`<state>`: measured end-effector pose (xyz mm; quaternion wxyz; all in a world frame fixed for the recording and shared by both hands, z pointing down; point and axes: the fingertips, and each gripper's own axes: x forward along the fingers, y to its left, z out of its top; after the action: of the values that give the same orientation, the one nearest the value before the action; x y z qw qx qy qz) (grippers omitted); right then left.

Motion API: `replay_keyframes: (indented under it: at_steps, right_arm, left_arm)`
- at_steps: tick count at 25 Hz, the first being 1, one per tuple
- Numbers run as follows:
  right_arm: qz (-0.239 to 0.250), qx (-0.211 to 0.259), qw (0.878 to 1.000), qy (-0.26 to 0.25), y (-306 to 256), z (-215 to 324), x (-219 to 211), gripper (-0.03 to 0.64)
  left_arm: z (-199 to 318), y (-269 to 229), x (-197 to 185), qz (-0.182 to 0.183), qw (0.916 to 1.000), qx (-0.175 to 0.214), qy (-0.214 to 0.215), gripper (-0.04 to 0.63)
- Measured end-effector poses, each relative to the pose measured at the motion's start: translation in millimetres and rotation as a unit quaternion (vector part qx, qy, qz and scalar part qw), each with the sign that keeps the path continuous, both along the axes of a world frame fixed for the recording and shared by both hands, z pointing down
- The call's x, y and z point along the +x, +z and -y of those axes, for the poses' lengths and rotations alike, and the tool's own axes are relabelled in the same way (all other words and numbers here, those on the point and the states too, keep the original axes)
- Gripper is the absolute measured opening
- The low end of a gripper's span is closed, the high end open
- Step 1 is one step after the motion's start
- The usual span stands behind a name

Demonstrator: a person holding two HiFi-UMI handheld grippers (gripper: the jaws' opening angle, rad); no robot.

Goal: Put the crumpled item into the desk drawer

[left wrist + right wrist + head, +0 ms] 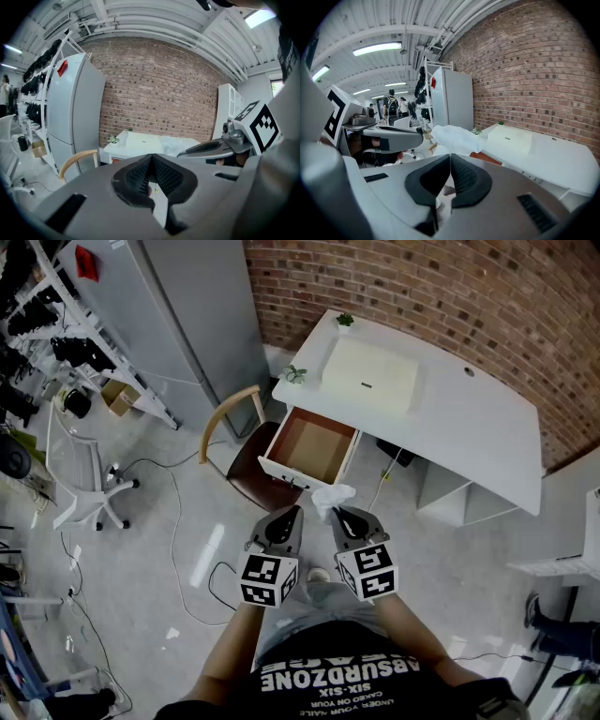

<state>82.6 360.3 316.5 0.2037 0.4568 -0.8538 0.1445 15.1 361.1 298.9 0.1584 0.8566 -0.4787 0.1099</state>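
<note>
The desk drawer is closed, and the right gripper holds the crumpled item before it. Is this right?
No. The head view shows the desk drawer open; the right gripper does hold the crumpled item before it.

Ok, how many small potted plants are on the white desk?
2. One potted plant sits at the far edge of the desk; the other at the corner next to the open drawer. None seems hidden.
</note>
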Motion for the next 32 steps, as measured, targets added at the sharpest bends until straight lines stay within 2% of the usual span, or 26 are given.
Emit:
replay_keyframes:
  at_steps: [18,32]
  right_arm:
    - [-0.003,-0.008,1.000,-0.001,13,20,2,0.002]
    - [-0.013,-0.030,0.999,-0.005,25,95,-14,0.003]
  left_arm:
    - [18,9,-7,-0.003,0.9995,-0.017,-0.025,0.003]
    - [85,25,-25,-0.004,0.9986,-0.047,-0.024,0.003]
